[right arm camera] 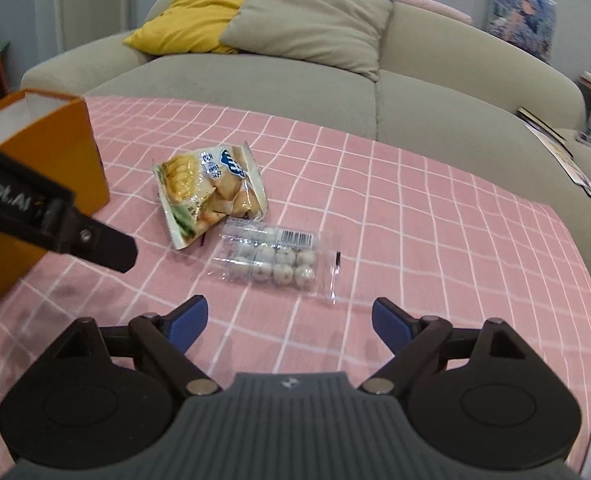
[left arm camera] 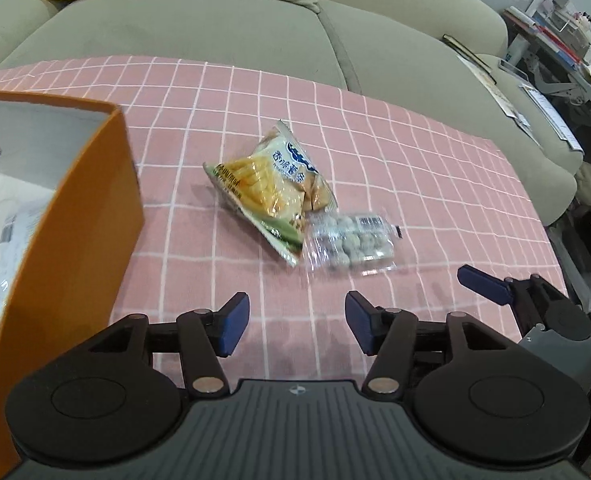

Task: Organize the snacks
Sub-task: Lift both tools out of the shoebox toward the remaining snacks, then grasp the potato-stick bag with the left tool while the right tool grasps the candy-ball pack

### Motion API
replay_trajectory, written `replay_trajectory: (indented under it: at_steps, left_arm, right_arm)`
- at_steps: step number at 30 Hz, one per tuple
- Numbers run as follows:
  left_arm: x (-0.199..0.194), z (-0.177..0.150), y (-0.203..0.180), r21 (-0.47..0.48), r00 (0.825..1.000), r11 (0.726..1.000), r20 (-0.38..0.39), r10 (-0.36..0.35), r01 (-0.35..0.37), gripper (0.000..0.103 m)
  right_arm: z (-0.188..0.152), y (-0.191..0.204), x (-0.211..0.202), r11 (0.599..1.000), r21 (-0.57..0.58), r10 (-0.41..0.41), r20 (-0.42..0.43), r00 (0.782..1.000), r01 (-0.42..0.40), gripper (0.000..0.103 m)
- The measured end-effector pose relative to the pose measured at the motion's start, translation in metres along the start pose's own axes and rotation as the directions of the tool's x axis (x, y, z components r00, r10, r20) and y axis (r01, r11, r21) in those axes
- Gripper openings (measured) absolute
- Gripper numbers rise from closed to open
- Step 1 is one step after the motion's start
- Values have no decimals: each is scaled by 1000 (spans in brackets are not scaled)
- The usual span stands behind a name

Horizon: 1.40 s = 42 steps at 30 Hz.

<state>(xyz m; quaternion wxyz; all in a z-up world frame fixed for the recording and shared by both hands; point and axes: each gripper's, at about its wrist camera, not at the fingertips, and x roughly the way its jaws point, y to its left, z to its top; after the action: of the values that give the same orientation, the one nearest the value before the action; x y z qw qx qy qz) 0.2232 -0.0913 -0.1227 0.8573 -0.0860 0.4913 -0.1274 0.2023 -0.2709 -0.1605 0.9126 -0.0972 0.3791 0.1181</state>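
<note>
Snacks: yellow chip bag and clear pack of round candies lie touching, mid-frame on pink checked counter. Left gripper and right gripper tilt downward, jaws wide, empty. Orange box at left edge. Beige sofa behind; bare cloth at right.
</note>
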Motion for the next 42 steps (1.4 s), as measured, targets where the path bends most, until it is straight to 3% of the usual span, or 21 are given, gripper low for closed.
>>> replay_trajectory:
  at_steps: [8, 17, 23, 25, 26, 31, 33, 37, 39, 42]
  left_arm:
    - [35, 27, -3, 2, 1000, 1000, -16, 25, -25, 65]
    - [63, 44, 3, -12, 997, 999, -64, 51, -52, 65]
    - [71, 50, 12, -8, 996, 998, -68, 58, -59, 60]
    - [72, 51, 13, -4, 996, 999, -72, 51, -52, 46]
    - [72, 50, 14, 0, 996, 999, -71, 53, -53, 44]
    - [68, 44, 15, 9, 996, 998, -61, 62, -62, 23]
    - [64, 40, 15, 15, 996, 998, -53, 67, -66, 18]
    - [54, 29, 12, 17, 995, 997, -54, 79, -78, 14]
    - [49, 22, 12, 16, 995, 997, -58, 77, -76, 11]
    - [39, 9, 11, 17, 995, 997, -66, 74, -73, 9]
  right_arm:
    - [17, -6, 43, 978, -207, 36, -16, 999, -38, 93]
    - [30, -10, 64, 953, -270, 137, -29, 990, -140, 99]
    - [31, -10, 75, 961, -187, 195, -75, 978, -205, 97]
    - [29, -11, 74, 968, -134, 203, -70, 977, -210, 91]
    - [27, -10, 71, 974, -121, 187, -60, 981, -193, 89]
    - [16, -3, 54, 991, -77, 110, -32, 993, -112, 59]
    - [10, 0, 46, 993, -56, 105, -28, 994, -106, 52]
    - [-3, 11, 31, 997, -59, 42, -27, 999, -43, 10]
    - [-9, 11, 24, 999, -35, 15, -32, 999, -16, 0]
    - [-16, 12, 17, 1000, -7, 26, -32, 999, -26, 0]
